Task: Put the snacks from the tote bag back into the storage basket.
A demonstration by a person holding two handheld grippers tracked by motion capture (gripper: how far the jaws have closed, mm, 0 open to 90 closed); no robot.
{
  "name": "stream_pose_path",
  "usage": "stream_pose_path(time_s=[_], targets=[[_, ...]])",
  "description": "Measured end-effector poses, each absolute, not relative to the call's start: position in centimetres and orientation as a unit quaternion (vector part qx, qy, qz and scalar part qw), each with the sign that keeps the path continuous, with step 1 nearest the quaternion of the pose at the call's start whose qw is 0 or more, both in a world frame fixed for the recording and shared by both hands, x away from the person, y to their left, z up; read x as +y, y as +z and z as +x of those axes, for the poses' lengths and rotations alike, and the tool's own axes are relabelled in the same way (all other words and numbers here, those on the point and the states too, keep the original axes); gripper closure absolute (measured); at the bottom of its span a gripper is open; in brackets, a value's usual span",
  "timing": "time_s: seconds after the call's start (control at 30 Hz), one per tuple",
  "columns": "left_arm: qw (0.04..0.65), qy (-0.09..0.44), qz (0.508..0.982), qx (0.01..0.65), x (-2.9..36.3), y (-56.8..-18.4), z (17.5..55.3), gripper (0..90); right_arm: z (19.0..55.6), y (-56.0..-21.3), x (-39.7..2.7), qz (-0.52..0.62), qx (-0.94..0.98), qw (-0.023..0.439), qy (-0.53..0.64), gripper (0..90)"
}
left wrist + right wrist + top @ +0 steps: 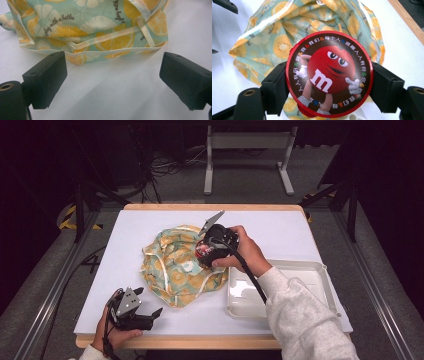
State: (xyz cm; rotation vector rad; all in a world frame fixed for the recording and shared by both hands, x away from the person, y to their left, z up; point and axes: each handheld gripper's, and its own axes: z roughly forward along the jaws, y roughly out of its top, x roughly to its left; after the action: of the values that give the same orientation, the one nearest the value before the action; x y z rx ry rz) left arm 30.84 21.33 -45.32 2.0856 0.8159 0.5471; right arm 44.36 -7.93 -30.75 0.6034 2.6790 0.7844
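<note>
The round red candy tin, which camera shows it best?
The right gripper view: the round red candy tin faces the lens, clamped at its sides by the right gripper, its printed lid readable. The high view gives a small red patch under the hand, over the fruit-print bag. The left gripper view looks at the bag's hem.

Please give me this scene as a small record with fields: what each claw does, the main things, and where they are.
right claw: shut on the round red candy tin, held above the bag
left claw: open, holds nothing, at the bag's near edge
bag: lemon-print cloth, crumpled, lying on the white table
tray: white, right of the bag
</note>
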Motion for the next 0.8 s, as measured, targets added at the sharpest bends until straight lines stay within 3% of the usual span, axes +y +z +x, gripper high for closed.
stream_pose_path(time_s=[0.8], targets=[[0.411, 0.227, 0.816, 0.337, 21.5, -45.2, 31.1, 7.1, 40.8, -30.6, -16.0, 0.214, 0.932, 0.161, 0.244, 25.6]])
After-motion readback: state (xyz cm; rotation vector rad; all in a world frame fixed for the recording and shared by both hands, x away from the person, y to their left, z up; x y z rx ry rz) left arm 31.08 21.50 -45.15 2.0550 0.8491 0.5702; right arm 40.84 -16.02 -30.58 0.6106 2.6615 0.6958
